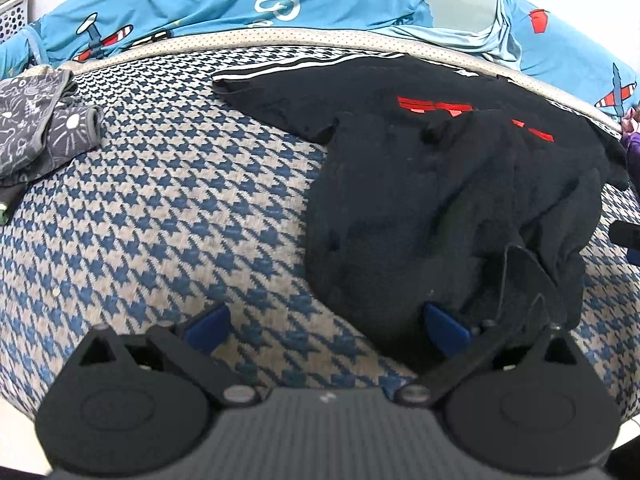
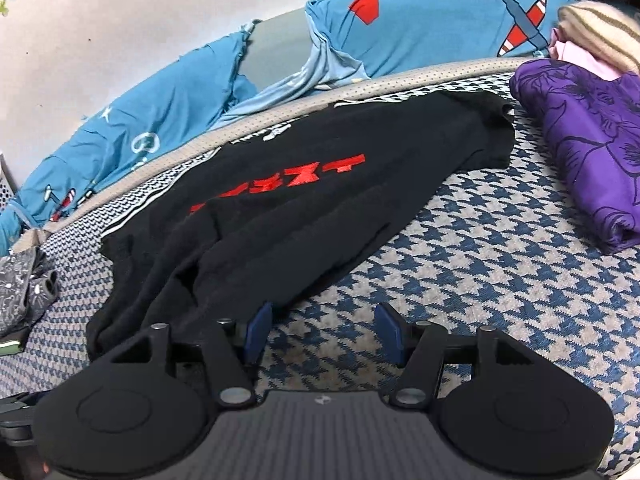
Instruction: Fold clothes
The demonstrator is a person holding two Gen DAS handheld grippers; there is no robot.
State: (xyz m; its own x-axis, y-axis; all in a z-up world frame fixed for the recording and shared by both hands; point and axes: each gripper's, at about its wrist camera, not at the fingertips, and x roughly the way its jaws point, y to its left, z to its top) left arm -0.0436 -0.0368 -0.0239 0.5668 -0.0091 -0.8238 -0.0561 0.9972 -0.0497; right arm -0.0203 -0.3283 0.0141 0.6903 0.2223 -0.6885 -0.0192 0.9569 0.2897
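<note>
A black T-shirt with red lettering lies rumpled on the blue-and-grey houndstooth surface; one side is folded over the body. My left gripper is open at the shirt's near hem, its right blue finger touching the cloth, its left one over bare surface. In the right wrist view the same shirt lies ahead and to the left. My right gripper is open and empty at the shirt's near edge, its left finger touching the hem.
A grey patterned garment lies at the far left. A folded purple floral garment lies at the right, with a striped item behind it. A blue aeroplane-print cloth runs along the back edge.
</note>
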